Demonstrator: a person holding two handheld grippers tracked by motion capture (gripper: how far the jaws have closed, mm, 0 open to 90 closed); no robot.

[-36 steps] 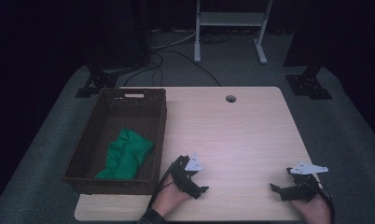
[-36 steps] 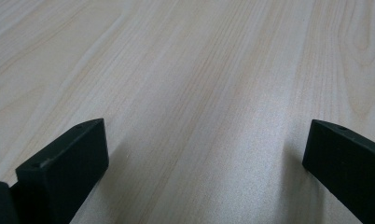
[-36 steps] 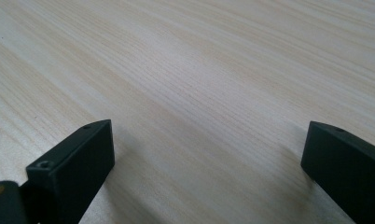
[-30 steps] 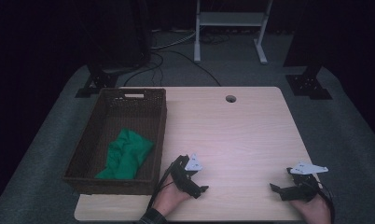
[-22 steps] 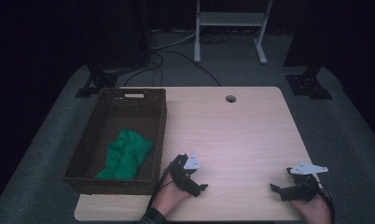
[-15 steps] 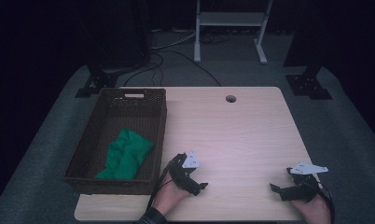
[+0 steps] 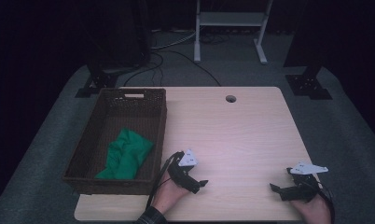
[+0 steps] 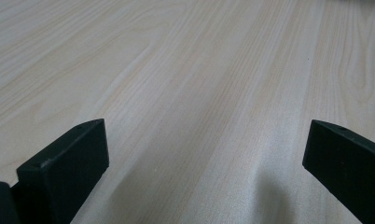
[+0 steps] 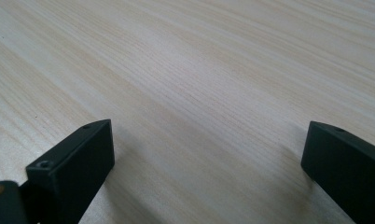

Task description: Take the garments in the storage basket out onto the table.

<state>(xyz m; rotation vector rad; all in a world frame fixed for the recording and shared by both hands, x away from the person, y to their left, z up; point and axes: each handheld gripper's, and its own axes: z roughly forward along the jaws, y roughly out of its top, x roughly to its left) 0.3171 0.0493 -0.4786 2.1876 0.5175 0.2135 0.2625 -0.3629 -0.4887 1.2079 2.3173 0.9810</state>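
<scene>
Fingers (image 8: 64, 172) apart over bare table (image 8: 199, 93)

We seem to be in a dim lab: a pale wooden table (image 7: 241, 135) on grey carpet (image 7: 344, 121), black stand bases (image 7: 309, 86) and floor cables (image 7: 176, 51) behind.

Pale beige counter (image 7: 241, 130), streaked with fine, darker wood grain running lengthwise. Dark brown woven basket (image 7: 85, 179) at the counter's left edge, tight wicker pattern on its walls. Bright green cloth (image 7: 126, 156) inside the basket, plain, no print. Black left gripper (image 7: 200, 185) just right of the basket, light grey three-cornered plate on top. Black right gripper (image 7: 275, 188) far across from the basket, same grey plate. Dark grey carpet (image 7: 349, 154) around the counter.
</scene>
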